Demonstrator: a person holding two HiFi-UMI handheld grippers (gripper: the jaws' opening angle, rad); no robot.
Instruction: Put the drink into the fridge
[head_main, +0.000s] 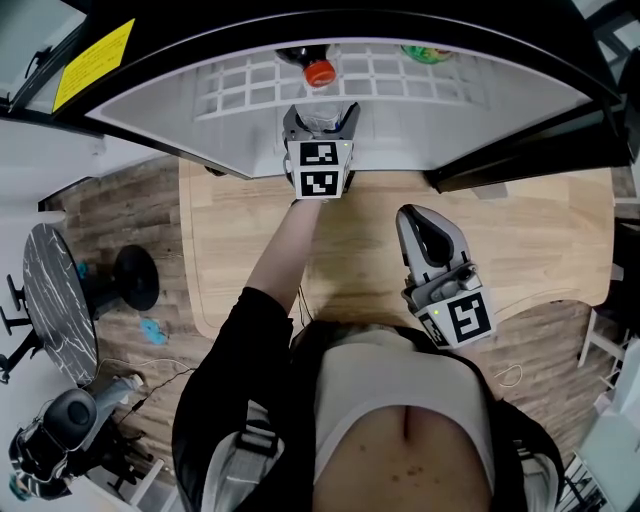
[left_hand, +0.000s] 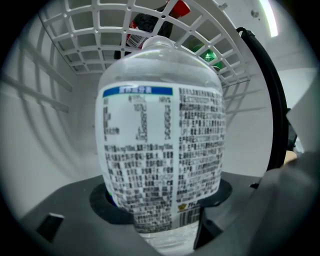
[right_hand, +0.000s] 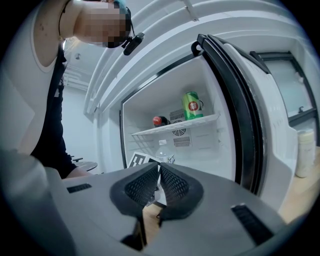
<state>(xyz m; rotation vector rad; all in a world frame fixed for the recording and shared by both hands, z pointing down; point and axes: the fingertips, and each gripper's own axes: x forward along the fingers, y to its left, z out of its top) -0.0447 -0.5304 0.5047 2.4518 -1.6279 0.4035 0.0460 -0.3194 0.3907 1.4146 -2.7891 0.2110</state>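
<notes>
**A:** Head view first. The left gripper (head_main: 320, 120) is reached out into the open white fridge (head_main: 480, 110), under the white wire shelf (head_main: 250, 85). On that shelf a dark bottle with a red cap (head_main: 316, 68) sits directly beyond the gripper. The right gripper (head_main: 418, 222) hangs back over the pale wooden table (head_main: 540, 240), well apart from the fridge.

**B:** Left gripper view. We log the jaws clamped on the clear plastic drink bottle with a white printed label (left_hand: 160, 145). The bottle stands upright and fills most of the frame, with the shelf grid above and behind it. The bottle's base is out of sight, so we cannot tell whether it rests on the fridge floor.

**A:** Right gripper view. The ribbed pads are pressed together with nothing between them. Through the open door we see a green can (right_hand: 192, 105) upright on the shelf, beside the red-capped bottle.

**B:** Our judgement is that the placing step is in hand and the drink is inside the compartment but not yet released.

**A:** Next, we would lower it until the base seats flat, then open the jaws and back straight out. The shelf overhead must not be knocked.
</notes>
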